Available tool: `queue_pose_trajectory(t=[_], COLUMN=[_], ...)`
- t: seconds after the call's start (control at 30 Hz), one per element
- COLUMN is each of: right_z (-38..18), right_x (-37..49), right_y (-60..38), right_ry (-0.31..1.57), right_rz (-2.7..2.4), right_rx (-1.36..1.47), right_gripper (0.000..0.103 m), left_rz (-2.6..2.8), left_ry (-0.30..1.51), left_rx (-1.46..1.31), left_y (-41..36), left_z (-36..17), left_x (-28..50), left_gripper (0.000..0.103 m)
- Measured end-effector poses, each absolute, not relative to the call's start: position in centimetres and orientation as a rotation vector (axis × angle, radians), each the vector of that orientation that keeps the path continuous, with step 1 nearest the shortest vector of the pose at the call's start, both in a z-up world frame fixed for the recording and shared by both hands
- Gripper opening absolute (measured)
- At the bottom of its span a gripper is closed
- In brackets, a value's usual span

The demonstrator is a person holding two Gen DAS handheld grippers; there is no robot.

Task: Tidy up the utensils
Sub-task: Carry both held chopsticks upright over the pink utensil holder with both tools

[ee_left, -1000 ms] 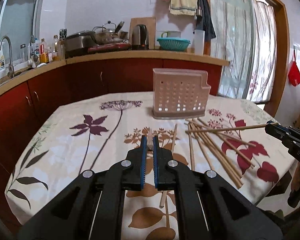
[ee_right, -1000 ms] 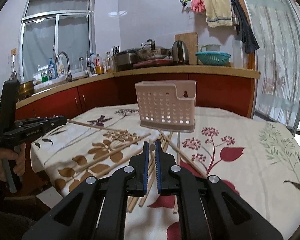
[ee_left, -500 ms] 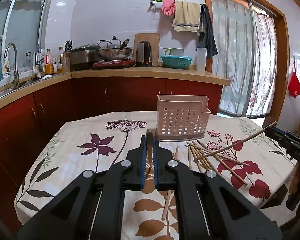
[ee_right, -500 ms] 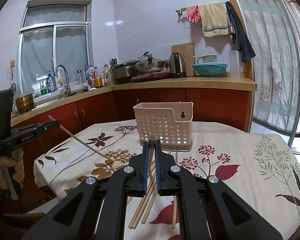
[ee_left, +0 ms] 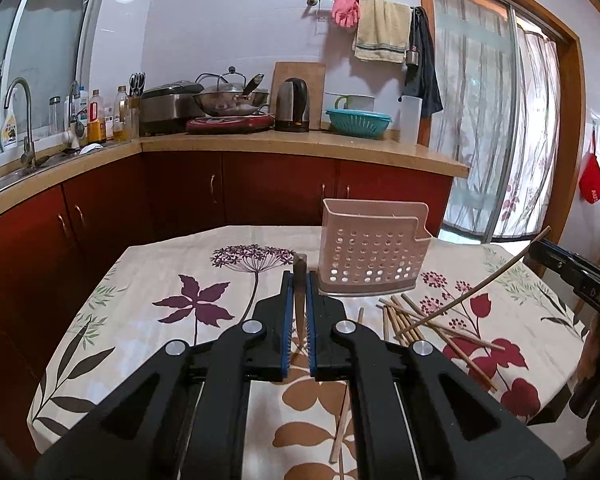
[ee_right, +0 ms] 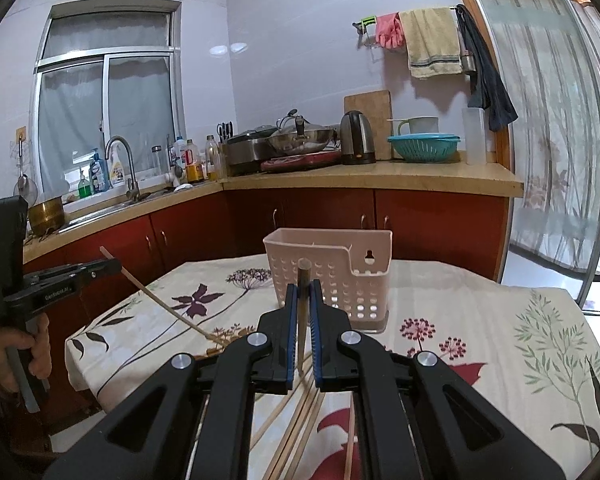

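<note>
My left gripper [ee_left: 299, 276] is shut on a wooden chopstick [ee_left: 300, 260], whose end sticks out past the tips. It is held above the flowered tablecloth, short of the pink perforated utensil holder [ee_left: 374, 256]. My right gripper [ee_right: 303, 284] is shut on another chopstick [ee_right: 304, 266], with the holder [ee_right: 332, 272] just beyond it. Each view shows the other gripper at its edge: the right one [ee_left: 540, 246] with its chopstick [ee_left: 472, 292] slanting down to the pile, and the left one [ee_right: 114, 266] with its chopstick [ee_right: 160, 300] slanting down toward the cloth.
Several loose chopsticks [ee_left: 404, 320] lie on the cloth in front of the holder, also visible under my right gripper [ee_right: 300, 412]. A hand [ee_right: 16, 348] grips the left tool's handle. Red cabinets and a crowded counter [ee_left: 300, 144] stand behind the table.
Both grippers have risen above the table, each still shut on its chopstick. The gripped ends have lifted, so the sticks now slant down toward the cloth. The holder sits lower in both views.
</note>
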State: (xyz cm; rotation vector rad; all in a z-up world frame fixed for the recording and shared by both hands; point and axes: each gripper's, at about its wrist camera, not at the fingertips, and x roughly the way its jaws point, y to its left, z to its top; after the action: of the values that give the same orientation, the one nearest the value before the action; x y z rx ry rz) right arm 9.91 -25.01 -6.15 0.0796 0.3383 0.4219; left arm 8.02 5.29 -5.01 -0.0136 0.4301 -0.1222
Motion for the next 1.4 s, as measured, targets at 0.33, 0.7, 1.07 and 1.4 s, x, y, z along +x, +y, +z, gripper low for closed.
queue_pose_trajectory(t=[0.33,0.7,1.07,1.4], right_z=[-4.9,-3.2,0.0,5.5], right_x=[11.3,12.7,14.5,18.6], right_y=[-24.9,-25.3,-25.6,-26.3], right_ry=[0.341,0.32,0.249,0.139], right_rz=[0.428,0.437,0.442,0.413], right_rx=[0.095,0.113,0.099,0.072], right_gripper=[0.007,0.007,0.007,0.007], left_rz=[-0.14,-0.188,-0.256,-0.305], left_ry=[0.43,0.398,0.343,0.252], left_rx=[-0.049,-0.068,-0.061,-0.075], left_y=[5.7,5.2,4.0,2.9], left_z=[-3.8,-1.2,2.8,8.1], left_x=[9.3,10.9,13.1,16.6], left_gripper=[0.007,0.007,0.007,0.007])
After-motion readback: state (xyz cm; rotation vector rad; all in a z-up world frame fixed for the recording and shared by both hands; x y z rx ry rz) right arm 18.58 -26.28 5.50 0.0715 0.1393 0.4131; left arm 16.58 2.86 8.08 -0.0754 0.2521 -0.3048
